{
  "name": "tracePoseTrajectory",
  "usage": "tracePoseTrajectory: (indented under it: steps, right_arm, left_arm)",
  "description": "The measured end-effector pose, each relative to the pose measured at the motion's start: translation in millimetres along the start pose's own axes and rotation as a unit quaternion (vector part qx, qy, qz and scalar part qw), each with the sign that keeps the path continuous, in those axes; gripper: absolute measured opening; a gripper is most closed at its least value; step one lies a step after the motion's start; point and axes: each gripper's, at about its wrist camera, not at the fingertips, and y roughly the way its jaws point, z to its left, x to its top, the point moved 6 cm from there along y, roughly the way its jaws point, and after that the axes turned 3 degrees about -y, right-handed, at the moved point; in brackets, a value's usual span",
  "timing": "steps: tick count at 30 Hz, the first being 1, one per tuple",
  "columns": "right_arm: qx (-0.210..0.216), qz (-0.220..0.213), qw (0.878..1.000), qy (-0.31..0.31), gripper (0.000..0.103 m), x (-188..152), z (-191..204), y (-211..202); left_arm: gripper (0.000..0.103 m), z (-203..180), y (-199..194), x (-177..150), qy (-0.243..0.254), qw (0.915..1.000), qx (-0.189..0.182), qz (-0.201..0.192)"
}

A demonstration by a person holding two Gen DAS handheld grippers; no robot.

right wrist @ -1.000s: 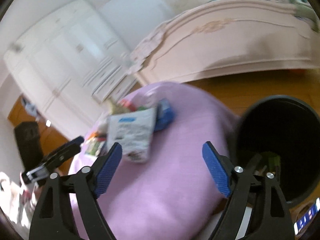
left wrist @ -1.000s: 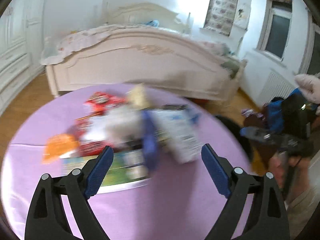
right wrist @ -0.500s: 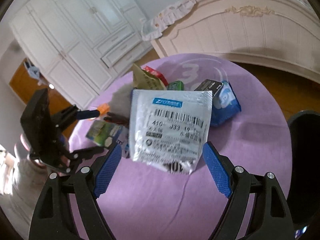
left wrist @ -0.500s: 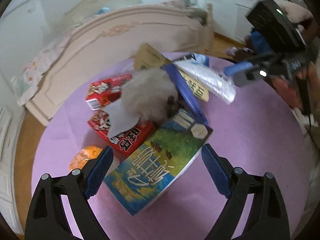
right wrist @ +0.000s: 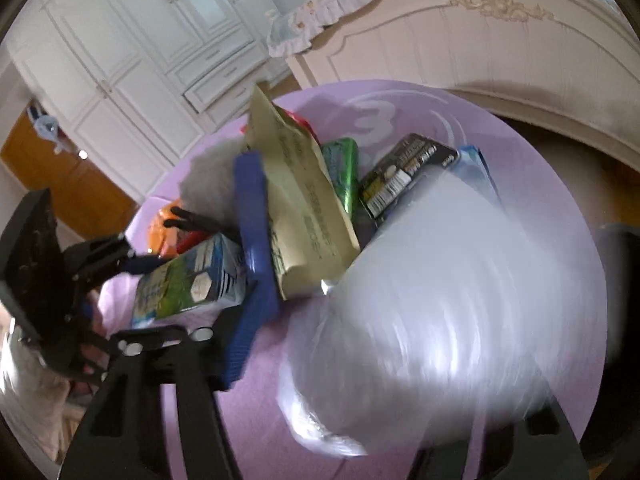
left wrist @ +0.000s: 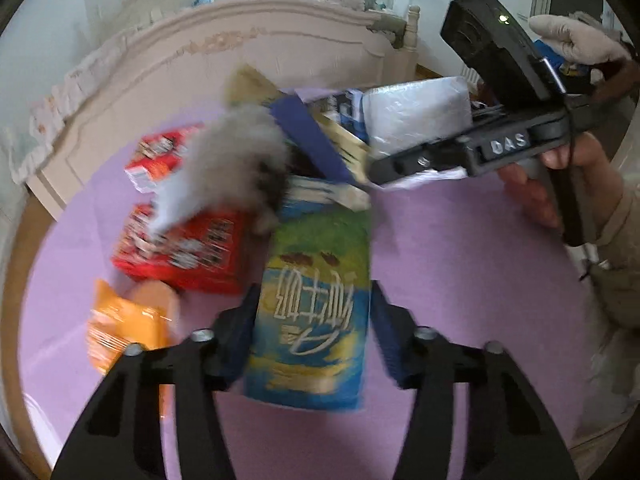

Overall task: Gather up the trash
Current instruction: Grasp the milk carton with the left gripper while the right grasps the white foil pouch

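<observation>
Milk carton (left wrist: 316, 304) on purple table (left wrist: 460, 264): flat, long axis running away from left gripper (left wrist: 312, 328), whose jaws, just closing, clamp its sides. Right gripper (right wrist: 360, 344): closing on white plastic bag (right wrist: 432, 296) beside carton.

My left wrist camera: looks steeply down along fingers, close over worktop (left wrist: 460, 280), faces bed (left wrist: 248, 52); my right gripper (left wrist: 372, 172) crosses its upper right. My right wrist camera: also steep, very close, faces wardrobe (right wrist: 132, 60); my left gripper (right wrist: 132, 260) at its left edge. Both share carton (left wrist: 312, 312) (right wrist: 188, 280), same trash pile.
</observation>
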Motion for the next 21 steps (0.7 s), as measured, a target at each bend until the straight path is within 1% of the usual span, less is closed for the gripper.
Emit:
tracePoseTrajectory:
  steps: [3,6,9,10,12,13,14,15,16,17,19,21]
  right_arm:
    - [0.008,-0.014,1.0,0.012,0.06,-4.3,-4.7,-11.4]
    - [0.012,-0.027,0.999,0.028,0.06,-8.0,-13.6,-22.9]
    - [0.011,-0.038,0.999,0.033,0.059,-12.0,-20.4,-32.3]
    - [0.011,-0.04,0.999,0.034,0.05,-11.6,-21.9,-33.0]
    - [0.015,-0.046,0.998,0.037,0.037,-14.7,-24.9,-36.6]
    - [0.016,-0.051,0.998,0.039,0.03,-14.5,-25.9,-38.4]
    - [0.016,-0.057,0.998,0.038,0.026,-16.3,-25.5,-42.2]
    - [0.014,-0.062,0.997,0.037,0.024,-17.9,-24.2,-45.7]
    - [0.013,-0.067,0.997,0.036,0.022,-18.5,-23.9,-48.8]
    - [0.013,-0.074,0.996,0.037,0.022,-20.5,-23.8,-53.7]
    - [0.013,-0.088,0.995,0.038,0.021,-24.0,-24.7,-63.0]
    - [0.014,-0.099,0.994,0.042,0.021,-26.9,-26.2,-71.1]
  left_arm:
    - [0.05,-14.6,3.9,-5.6,-0.008,0.9998,0.015,0.011]
    - [0.05,-23.0,1.6,-8.3,-0.036,0.9994,0.003,0.001]
    - [0.049,-24.3,1.1,-8.7,-0.064,0.9979,0.007,-0.006]
    - [0.049,-21.7,2.0,-8.2,-0.083,0.9965,0.006,-0.01]
    - [0.048,-17.0,1.9,-6.4,-0.118,0.9928,0.003,-0.017]
    - [0.048,-13.8,2.6,-4.2,-0.128,0.9916,0.005,-0.019]
    - [0.047,-12.4,2.9,-2.5,-0.136,0.9904,0.011,-0.022]
    - [0.046,-12.2,1.2,-2.8,-0.138,0.99,0.02,-0.024]
    - [0.046,-12.4,-1.9,-2.9,-0.14,0.989,0.037,-0.032]
    - [0.046,-13.2,-5.0,-3.0,-0.143,0.9878,0.047,-0.04]
    - [0.046,-16.0,-15.5,-1.3,-0.157,0.9842,0.053,-0.065]
    - [0.046,-18.7,-23.6,-0.1,-0.164,0.9814,0.059,-0.081]
